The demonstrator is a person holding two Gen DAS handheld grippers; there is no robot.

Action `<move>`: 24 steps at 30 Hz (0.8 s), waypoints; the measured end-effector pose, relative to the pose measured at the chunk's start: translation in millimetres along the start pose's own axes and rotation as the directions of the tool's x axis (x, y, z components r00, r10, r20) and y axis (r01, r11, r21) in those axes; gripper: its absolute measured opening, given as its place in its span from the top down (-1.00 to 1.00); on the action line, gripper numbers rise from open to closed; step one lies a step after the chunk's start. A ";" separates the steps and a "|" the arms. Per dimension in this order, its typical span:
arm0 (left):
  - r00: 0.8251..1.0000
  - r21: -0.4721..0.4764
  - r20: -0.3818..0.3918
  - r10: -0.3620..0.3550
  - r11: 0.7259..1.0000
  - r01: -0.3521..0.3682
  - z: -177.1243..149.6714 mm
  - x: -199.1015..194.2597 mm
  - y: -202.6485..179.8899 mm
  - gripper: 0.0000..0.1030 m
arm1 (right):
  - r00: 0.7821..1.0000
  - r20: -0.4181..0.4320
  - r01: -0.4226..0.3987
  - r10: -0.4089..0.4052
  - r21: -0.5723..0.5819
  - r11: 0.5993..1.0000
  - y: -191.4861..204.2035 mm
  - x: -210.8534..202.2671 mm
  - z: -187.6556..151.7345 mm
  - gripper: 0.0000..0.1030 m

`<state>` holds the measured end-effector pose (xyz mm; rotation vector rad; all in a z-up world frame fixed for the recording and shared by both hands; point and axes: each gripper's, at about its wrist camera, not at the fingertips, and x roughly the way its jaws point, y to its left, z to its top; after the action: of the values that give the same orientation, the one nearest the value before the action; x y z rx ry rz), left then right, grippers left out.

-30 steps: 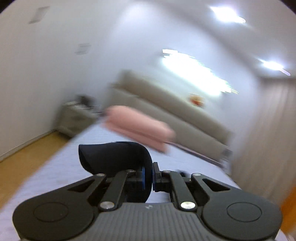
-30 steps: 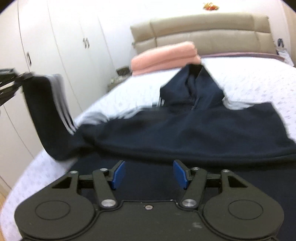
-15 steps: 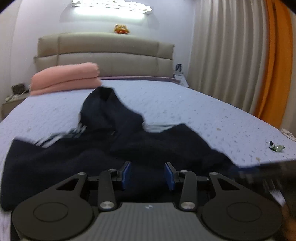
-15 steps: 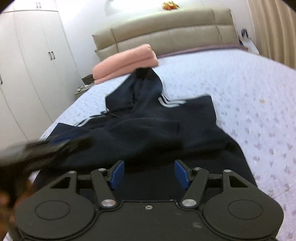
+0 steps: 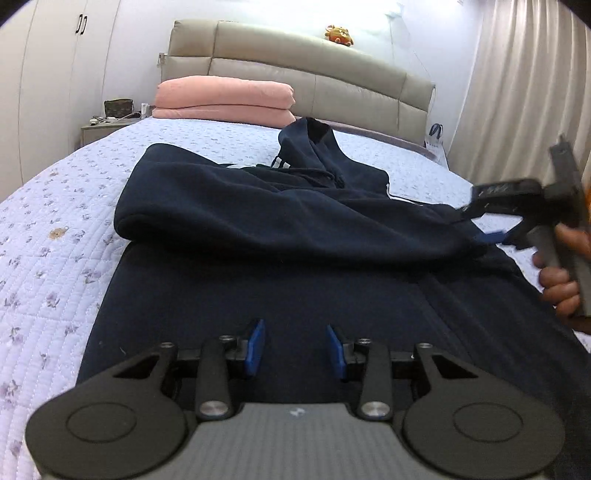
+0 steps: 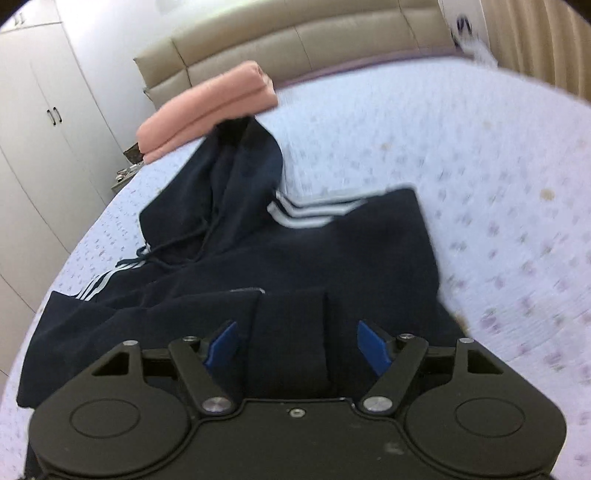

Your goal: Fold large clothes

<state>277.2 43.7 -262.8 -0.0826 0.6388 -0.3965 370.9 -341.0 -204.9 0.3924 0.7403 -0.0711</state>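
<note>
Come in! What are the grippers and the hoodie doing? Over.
Left hand-held gripper closing slightly, empty; right hand-held gripper opening, empty. Navy white-striped hoodie on bed, sleeve folded across. Nothing blocking.

Navy hoodie (image 5: 295,221) — near hem hidden behind left gripper (image 5: 295,349) body in left wrist view; right edge cut by frame.
Right gripper (image 5: 484,225) — motion-blurred at left wrist view's right edge, fingertips indistinct.
Hand (image 5: 557,273) — only fingers visible, rest cut off.
Bedspread (image 6: 480,184) — floral print smeared by blur in right wrist view.
Nightstand (image 5: 99,127) — items on top too small to identify.
Toy (image 5: 339,35) on headboard — kind unclear.
</note>
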 end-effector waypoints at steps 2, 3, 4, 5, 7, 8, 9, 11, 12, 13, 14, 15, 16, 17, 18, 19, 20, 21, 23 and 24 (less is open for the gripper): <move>1.000 -0.011 0.001 -0.010 1.000 0.010 0.3 1.2 3.1 0.23 | 0.998 -0.050 -0.042 0.042 -0.002 0.999 0.9 13.9 -5.3 -0.53; 1.000 -0.018 0.000 -0.016 1.000 0.016 1.1 1.2 5.0 0.23 | 0.998 -0.045 -0.041 0.040 -0.025 0.999 5.3 15.2 -8.0 -0.42; 1.000 -0.023 -0.003 -0.018 1.000 0.018 3.1 3.6 6.5 0.23 | 0.999 -0.026 -0.026 0.024 -0.069 0.997 12.5 13.4 -10.1 0.10; 1.000 -0.021 -0.007 -0.014 1.000 0.014 6.8 6.9 6.7 0.30 | 1.000 -0.018 -0.020 0.018 -0.108 0.994 18.7 11.2 -11.1 0.41; 1.000 -0.003 0.000 0.002 1.000 -0.002 14.4 -0.7 2.5 0.34 | 0.999 0.014 -0.038 0.041 -0.129 0.991 24.7 0.8 -9.5 0.61; 1.000 0.005 0.022 0.006 1.000 -0.006 18.6 -11.2 -0.7 0.34 | 0.998 0.032 -0.041 0.046 -0.145 0.989 27.6 -5.6 -6.9 0.69; 0.998 0.015 0.055 0.011 1.000 -0.011 30.9 -13.5 -1.4 0.34 | 0.998 0.054 -0.032 0.042 -0.168 0.985 31.8 -11.7 -3.9 0.69; 0.994 0.036 0.112 0.017 0.999 -0.021 55.9 -14.3 -1.8 0.34 | 0.993 0.112 -0.003 0.029 -0.222 0.975 40.6 -27.5 5.1 0.71; 0.990 0.047 0.138 0.022 0.999 -0.029 70.1 -13.1 -2.2 0.33 | 0.988 0.152 0.023 0.015 -0.243 0.970 44.2 -37.3 10.2 0.71; 0.987 0.055 0.154 0.039 0.997 -0.048 84.4 -8.9 -2.9 0.33 | 0.982 0.187 0.048 0.000 -0.255 0.966 48.4 -44.2 15.4 0.71; 0.985 0.061 0.159 0.064 0.995 -0.075 98.6 -1.4 -3.4 0.33 | 0.974 0.225 0.080 -0.021 -0.256 0.963 48.8 -53.5 20.5 0.71; 0.984 0.062 0.155 0.082 0.994 -0.093 109.2 6.3 -3.1 0.33 | 0.964 0.261 0.117 -0.050 -0.246 0.962 46.4 -61.8 25.2 0.71; 0.985 0.058 0.141 0.099 0.992 -0.108 118.0 16.9 -1.5 0.33 | 0.956 0.284 0.145 -0.076 -0.231 0.962 42.4 -66.9 28.2 0.71; 0.985 0.055 0.113 0.129 0.989 -0.136 124.9 32.6 0.4 0.33 | 0.948 0.300 0.172 -0.104 -0.210 0.962 36.2 -69.8 30.4 0.66; 0.984 0.062 0.079 0.161 0.984 -0.166 128.1 47.5 1.2 0.33 | 0.947 0.297 0.188 -0.123 -0.199 0.962 29.8 -68.0 31.9 0.61; 0.979 0.078 0.017 0.203 0.976 -0.204 128.9 68.7 3.1 0.33 | 0.948 0.274 0.218 -0.162 -0.188 0.958 22.1 -60.2 32.0 0.47; 0.968 0.088 -0.053 0.247 0.966 -0.242 126.3 90.8 6.4 0.41 | 0.946 0.251 0.250 -0.203 -0.169 0.953 15.3 -51.3 30.4 0.38; 0.964 0.091 -0.084 0.253 0.965 -0.245 122.3 103.2 9.0 0.42 | 0.941 0.222 0.290 -0.254 -0.149 0.945 7.4 -40.7 27.4 0.38; 0.969 0.123 -0.076 0.234 0.967 -0.224 112.0 110.1 8.1 0.42 | 0.924 0.129 0.374 -0.360 -0.113 0.920 -12.3 -14.4 21.0 0.33; 0.970 0.147 -0.064 0.236 0.963 -0.224 109.9 106.9 5.3 0.42 | 0.923 0.069 0.384 -0.379 -0.099 0.918 -23.0 -2.2 18.5 0.27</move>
<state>422.5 2.5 -235.9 0.1403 0.6911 -0.2188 376.6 -369.3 -198.5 0.1338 0.7614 -0.4054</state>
